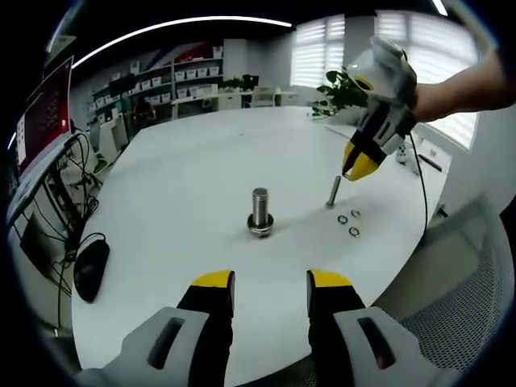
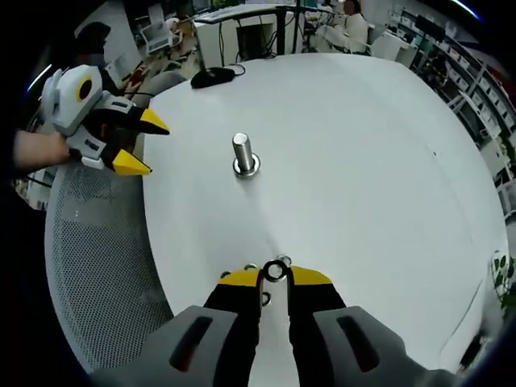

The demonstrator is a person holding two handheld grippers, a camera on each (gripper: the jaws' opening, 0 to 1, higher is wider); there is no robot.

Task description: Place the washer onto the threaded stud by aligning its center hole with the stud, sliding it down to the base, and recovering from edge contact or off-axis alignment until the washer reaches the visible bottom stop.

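Observation:
A steel threaded stud [image 1: 260, 208] stands upright on its round base in the middle of the white table [image 1: 185, 177]; the right gripper view has the stud [image 2: 243, 152] ahead. My right gripper [image 2: 275, 278] is shut on a small washer [image 2: 275, 272] held between its yellow tips, a little above the table. From the left gripper view, the right gripper [image 1: 359, 172] hangs to the right of the stud, over a thin upright bolt [image 1: 332, 192] and three loose washers [image 1: 349, 222]. My left gripper [image 1: 272, 282] is open and holds nothing; the left gripper [image 2: 147, 143] hovers off the table's edge.
A black mouse [image 1: 90, 268] lies near the table's left edge, with cables and a monitor [image 1: 44, 113] beyond. A mesh chair [image 2: 97, 242] stands by the near edge. A plant [image 1: 343, 87] sits at the far side. A person [image 2: 347, 24] sits at a desk behind.

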